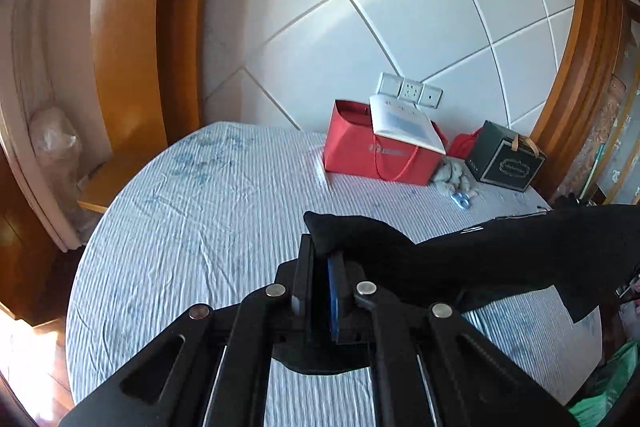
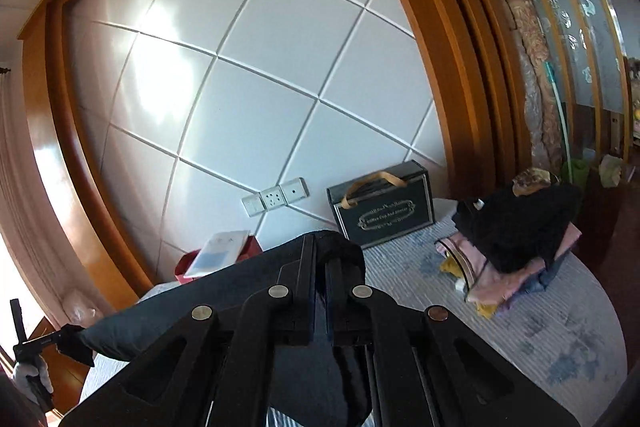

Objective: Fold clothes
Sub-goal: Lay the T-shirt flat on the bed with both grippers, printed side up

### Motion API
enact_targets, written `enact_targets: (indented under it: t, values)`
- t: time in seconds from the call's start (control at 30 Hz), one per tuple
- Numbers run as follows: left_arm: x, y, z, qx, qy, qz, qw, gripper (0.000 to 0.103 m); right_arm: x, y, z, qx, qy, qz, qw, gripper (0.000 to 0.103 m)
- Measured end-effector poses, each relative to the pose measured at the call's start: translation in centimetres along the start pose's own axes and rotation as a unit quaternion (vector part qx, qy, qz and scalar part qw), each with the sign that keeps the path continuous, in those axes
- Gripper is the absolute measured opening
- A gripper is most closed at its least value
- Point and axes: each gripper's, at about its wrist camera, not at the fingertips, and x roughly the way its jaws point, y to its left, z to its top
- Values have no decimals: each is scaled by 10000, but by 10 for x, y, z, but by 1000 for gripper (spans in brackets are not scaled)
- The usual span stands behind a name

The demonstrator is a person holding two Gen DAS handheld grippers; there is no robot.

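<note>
Black garment stretched in the air between two pairs of tongs above a bed.

Left tongs [image 1: 320, 259] are clenched on one bunched corner of the black cloth garment [image 1: 500, 259], which runs off to their right, clear of the blue-and-white striped bedsheet [image 1: 192, 227] below. Right tongs [image 2: 320, 259] are clamped on another corner of the same garment [image 2: 224, 299], which spans away to their left toward a white-gloved hand [image 2: 30, 373] holding the other tool. Beyond the left tongs a red paper gift bag [image 1: 380, 155] and a dark green box with ribbon handles [image 1: 506, 159] stand by the wall. Right of the right tongs lies a pile of pink and dark clothes [image 2: 516, 243].
</note>
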Motion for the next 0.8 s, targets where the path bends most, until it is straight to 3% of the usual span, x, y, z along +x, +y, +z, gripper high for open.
enact_targets:
  t: [0.1, 0.2, 0.3, 0.43, 0.57, 0.67, 0.8]
  values:
    - [9, 3, -36, -72, 497, -119, 9987, 4, -9, -27, -43, 345, 588, -233, 9974, 3]
    - [28, 2, -51, -110, 881, -218, 9958, 4, -6, -50, -75, 713, 1106, -396, 9905, 3]
    - [39, -6, -47, 66, 932, -201, 9954, 4, 5, -52, -82, 720, 1347, -408, 9874, 3]
    - [55, -17, -20, 281, 854, -184, 9958, 4, 41, -31, -68, 263, 1499, -227, 9881, 3]
    - [69, -18, 42, 190, 476, -156, 9986, 4, 98, 23, -30, -531, 1531, -15, 9868, 3]
    - [54, -17, 101, 103, -91, 20, 9999, 4, 128, 64, 16, -973, 1119, 77, 9889, 3]
    - [-10, -12, 163, 59, -1110, 286, 9934, 4, 117, 94, 88, -1001, 138, 266, 9945, 3]
